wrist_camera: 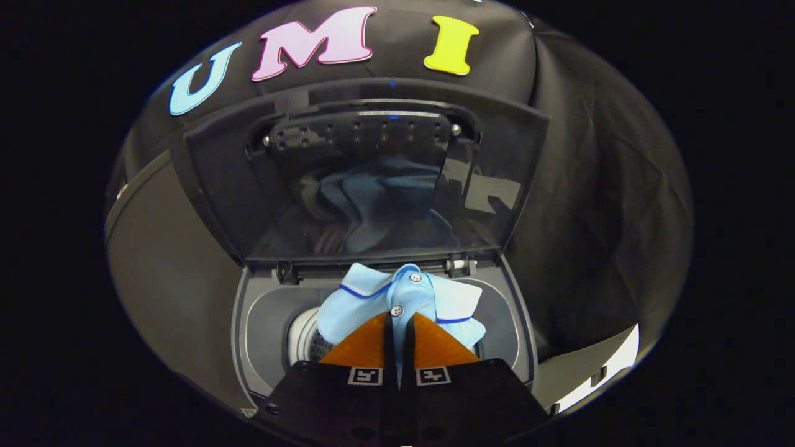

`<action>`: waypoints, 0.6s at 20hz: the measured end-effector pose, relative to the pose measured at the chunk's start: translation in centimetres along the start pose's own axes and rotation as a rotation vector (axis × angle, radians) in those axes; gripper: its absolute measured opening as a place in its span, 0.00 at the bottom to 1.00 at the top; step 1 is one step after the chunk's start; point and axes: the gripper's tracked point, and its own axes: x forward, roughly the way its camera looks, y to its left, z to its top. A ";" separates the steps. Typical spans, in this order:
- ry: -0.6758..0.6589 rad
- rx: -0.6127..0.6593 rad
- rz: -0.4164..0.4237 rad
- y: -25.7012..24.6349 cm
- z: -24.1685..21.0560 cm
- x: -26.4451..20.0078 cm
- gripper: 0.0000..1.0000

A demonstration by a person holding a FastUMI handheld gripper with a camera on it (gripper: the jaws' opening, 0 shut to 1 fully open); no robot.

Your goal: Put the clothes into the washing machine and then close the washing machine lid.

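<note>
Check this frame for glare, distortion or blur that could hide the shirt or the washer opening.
Gripper view: fisheye bends the raised lid and washer rim into curves; the glossy lid mirrors the blue shirt, with mild glare streaks; the booth is dim, the shirt well lit and sharp; the gripper has its fingers closed on the shirt, covering part of the opening.

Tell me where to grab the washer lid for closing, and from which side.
Judging from this view: the lid stands open and upright behind the tub opening, hinged at its bottom. Take its free top edge, coming from the front, and swing it down. First the gripper, pinched shut on the light blue shirt over the opening, has to let that go.
</note>
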 end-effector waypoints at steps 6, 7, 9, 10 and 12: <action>0.111 -0.038 0.038 1.7 -5.3 3.3 0.05; 0.140 -0.047 0.053 2.3 -6.3 3.9 0.05; 0.170 -0.064 0.057 2.7 -7.8 4.9 0.05; 0.187 -0.065 0.059 2.9 -8.5 5.2 0.05; 0.224 -0.071 0.062 3.1 -9.6 5.7 0.05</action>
